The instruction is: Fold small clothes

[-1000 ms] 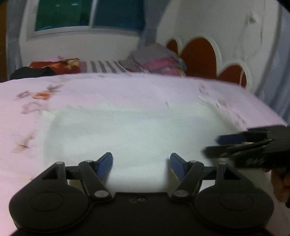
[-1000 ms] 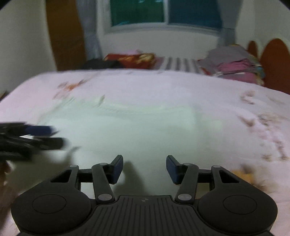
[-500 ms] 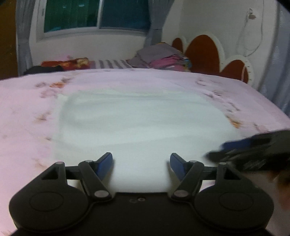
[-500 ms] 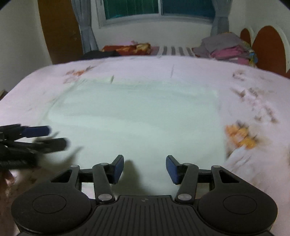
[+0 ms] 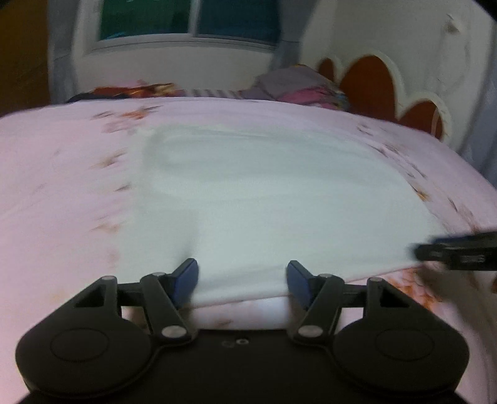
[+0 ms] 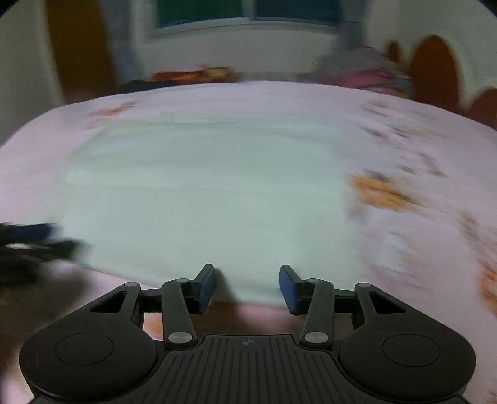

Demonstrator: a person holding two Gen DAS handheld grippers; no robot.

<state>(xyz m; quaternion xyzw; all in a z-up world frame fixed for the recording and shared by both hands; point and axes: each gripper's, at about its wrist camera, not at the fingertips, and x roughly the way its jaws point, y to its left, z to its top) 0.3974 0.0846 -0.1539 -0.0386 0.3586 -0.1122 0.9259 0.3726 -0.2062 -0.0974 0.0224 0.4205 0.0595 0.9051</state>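
Note:
A pale mint-white garment (image 5: 264, 192) lies spread flat on the pink floral bedsheet (image 5: 56, 192). My left gripper (image 5: 242, 279) hangs over the garment's near hem, and its jaws are closing with the hem between the blue pads, which do not press on it. A small crease rises by the left pad. In the right wrist view the same garment (image 6: 202, 192) fills the middle. My right gripper (image 6: 247, 282) sits at its near hem further right, and its jaws are closing too, with cloth between them but not pinched. Each gripper shows blurred at the edge of the other's view.
A pile of folded clothes (image 5: 298, 84) and a red patterned cloth (image 5: 136, 90) lie at the far side of the bed. A red and white headboard (image 5: 369, 87) stands at the far right. A window (image 5: 189, 18) with curtains is behind.
Both grippers have drawn back across the garment to its near hem. Their jaws have narrowed a little. The garment lies flat as before.

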